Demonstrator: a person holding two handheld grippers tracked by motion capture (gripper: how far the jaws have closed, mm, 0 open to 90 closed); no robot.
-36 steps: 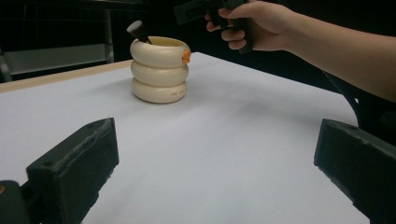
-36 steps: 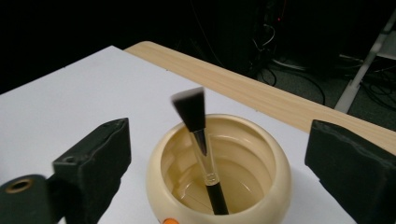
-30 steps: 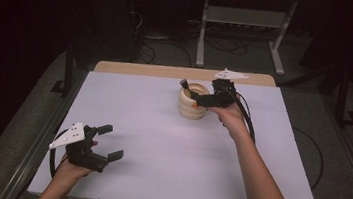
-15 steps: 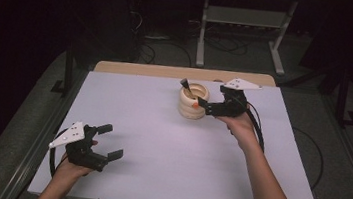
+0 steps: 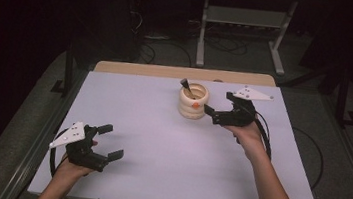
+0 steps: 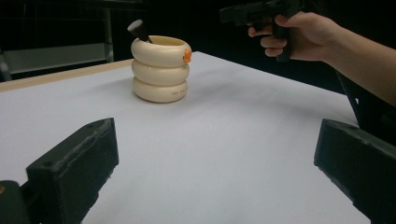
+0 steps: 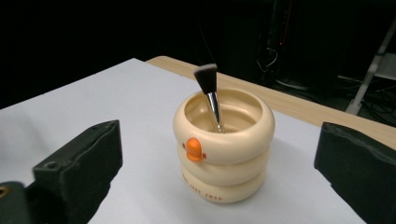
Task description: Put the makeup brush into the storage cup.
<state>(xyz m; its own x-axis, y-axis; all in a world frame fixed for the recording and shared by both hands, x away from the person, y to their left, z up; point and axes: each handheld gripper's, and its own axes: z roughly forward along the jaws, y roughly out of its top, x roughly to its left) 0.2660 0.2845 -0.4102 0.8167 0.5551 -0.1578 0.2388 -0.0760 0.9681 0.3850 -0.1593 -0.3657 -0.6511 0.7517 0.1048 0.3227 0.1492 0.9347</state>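
A cream holder (image 5: 193, 100) shaped like three stacked rings, with an orange duck-bill mark (image 7: 194, 149), stands at the far middle of the white table (image 5: 168, 154). A brush (image 7: 208, 91) with a black bristle head and silver ferrule leans inside it, bristles up. My right gripper (image 5: 217, 110) hovers open just right of the holder, jaws pointing at it, nothing between them. My left gripper (image 5: 110, 142) rests open near the front left edge, far from the holder (image 6: 160, 69). In the left gripper view the right hand and its gripper (image 6: 261, 11) show at top right.
The table's far edge shows a bare wooden strip (image 5: 182, 73). Behind it on the dark floor stand a metal stand (image 5: 243, 21) and loose cables (image 5: 155, 47). A cable (image 5: 266, 135) trails from my right gripper along the forearm.
My right gripper has drawn back to the right and slightly toward me, away from the holder's rim. The brush stays in the holder. The left gripper has not moved.
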